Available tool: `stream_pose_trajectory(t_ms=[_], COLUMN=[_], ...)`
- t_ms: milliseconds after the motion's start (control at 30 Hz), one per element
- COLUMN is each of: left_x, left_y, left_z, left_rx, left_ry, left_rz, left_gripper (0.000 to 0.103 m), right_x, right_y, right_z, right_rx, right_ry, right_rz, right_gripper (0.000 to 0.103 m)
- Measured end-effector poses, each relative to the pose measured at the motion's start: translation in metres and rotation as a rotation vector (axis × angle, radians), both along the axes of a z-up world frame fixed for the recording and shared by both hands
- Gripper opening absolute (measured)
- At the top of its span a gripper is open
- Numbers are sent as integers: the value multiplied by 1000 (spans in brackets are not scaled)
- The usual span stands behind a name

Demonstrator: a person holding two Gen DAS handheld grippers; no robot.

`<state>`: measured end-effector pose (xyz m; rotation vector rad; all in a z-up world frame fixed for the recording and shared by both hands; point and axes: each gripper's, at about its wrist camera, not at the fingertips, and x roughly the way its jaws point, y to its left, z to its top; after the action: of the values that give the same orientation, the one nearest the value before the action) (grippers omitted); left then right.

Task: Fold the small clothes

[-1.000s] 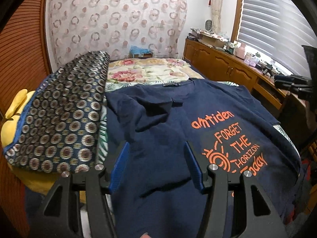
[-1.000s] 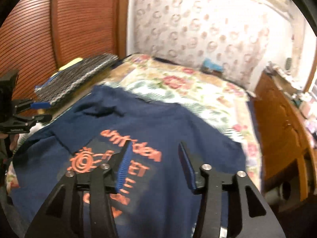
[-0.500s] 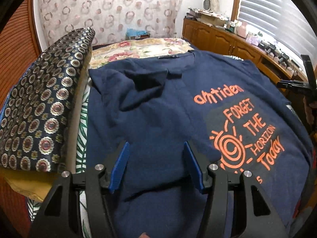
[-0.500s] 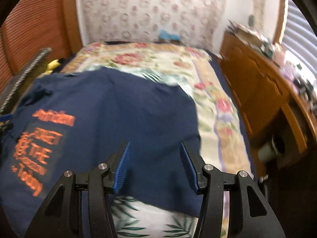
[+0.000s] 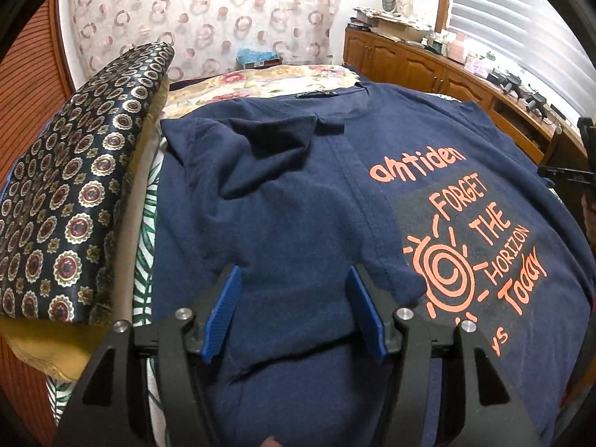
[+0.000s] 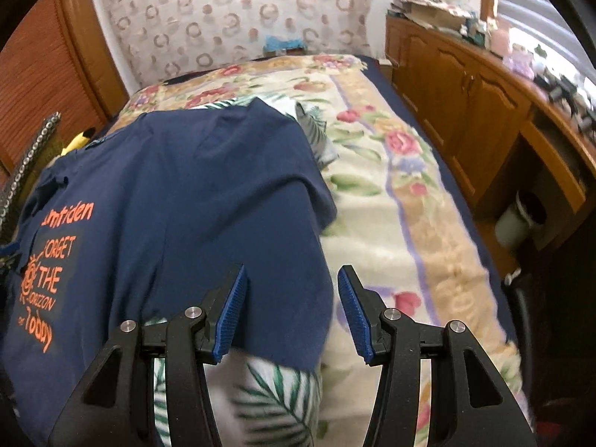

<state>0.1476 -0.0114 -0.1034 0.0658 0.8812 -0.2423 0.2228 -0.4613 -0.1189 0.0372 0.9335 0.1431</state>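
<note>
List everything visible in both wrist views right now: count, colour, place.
T-shirt: 1, navy with orange print, spread on the bed, one side folded inward.
Floral blanket: 1, cream with red flowers, covering the bed.
Leaf-print sheet: 1, white and green, under the T-shirt.
Patterned cushion: 1, dark with gold medallions, beside the T-shirt.
Wooden cabinets: one run, brown, along the window wall, cluttered top.
Curtain: 1, white with pink rings, far wall.
Left claw: black, blue pads, open over the T-shirt.
Right claw: black, blue pads, open at the T-shirt's edge.
</note>
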Motion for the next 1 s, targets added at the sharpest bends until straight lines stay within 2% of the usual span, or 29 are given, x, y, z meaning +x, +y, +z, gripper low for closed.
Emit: stream_pose_trajectory(t_ms=[200,300,433,500,633,800,1000], left_x=[5,7,7,7,7,7,7], left_y=[-2,-4,-4,-4,-4,-4,-5], left_z=[-1,-1,-1,-1,-1,-1,-1], left_rx=[3,4,4,3,4,3,3], left_ry=[3,3,3,3,3,3,3], left_rz=[-6,-8,-8,-8,-8,-8,-8], left_gripper=[65,66,67,67,67,68,68], right_x=[-18,-21,-23,-24,-27,-25,-12], right_y=[-11,-16,-16,-14,-5,6,47], right_z=[-4,-5,-4,-2,9,30,67], right_rx=[79,131,174,160,67,10,-28], right_ry=[17,22,24,18,-29,-108,-208], right_rz=[1,-2,18,29,36,52,126], right_gripper=[51,47,31,23,8,5,3])
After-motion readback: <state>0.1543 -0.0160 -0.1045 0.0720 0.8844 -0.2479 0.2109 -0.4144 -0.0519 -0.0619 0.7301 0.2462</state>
